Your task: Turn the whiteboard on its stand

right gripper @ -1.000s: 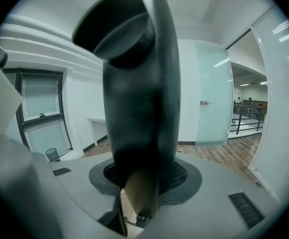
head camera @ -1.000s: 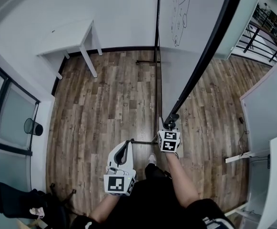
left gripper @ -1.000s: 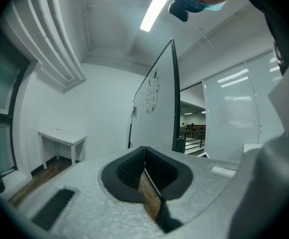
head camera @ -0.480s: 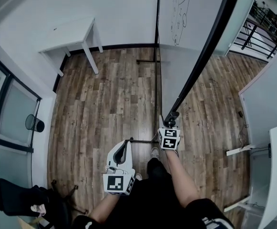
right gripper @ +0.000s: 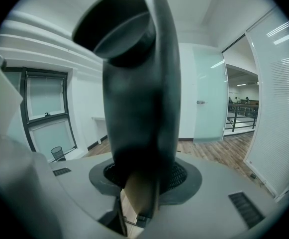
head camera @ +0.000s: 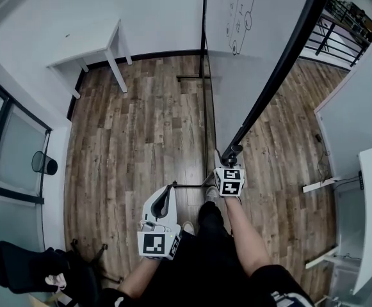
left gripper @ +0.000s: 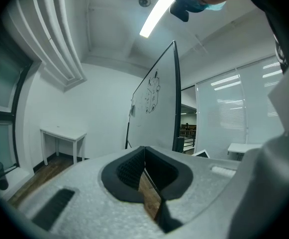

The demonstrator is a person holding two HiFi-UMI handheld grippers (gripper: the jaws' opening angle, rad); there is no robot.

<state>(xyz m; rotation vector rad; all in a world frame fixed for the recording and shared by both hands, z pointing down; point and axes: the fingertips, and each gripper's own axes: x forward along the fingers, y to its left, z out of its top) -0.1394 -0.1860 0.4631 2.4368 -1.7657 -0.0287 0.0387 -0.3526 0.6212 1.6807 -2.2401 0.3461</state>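
nothing really readable here tbh, whiteboard (head camera: 253, 62) has black marker doodles (head camera: 240, 11), too small to make out letters or numbers

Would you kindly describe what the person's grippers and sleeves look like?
The left gripper and right gripper both have pale grey moulded bodies with black ribbed pads. Each carries a cube with black-and-white square markers. The person wears dark short sleeves.

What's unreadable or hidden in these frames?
- Whiteboard drawing: too small to read, head view; top edge crops it.
- Where right tongs touch the frame: frame itself blocks it, right gripper view.
- Dark heap, bottom left of head view: too dark to name.
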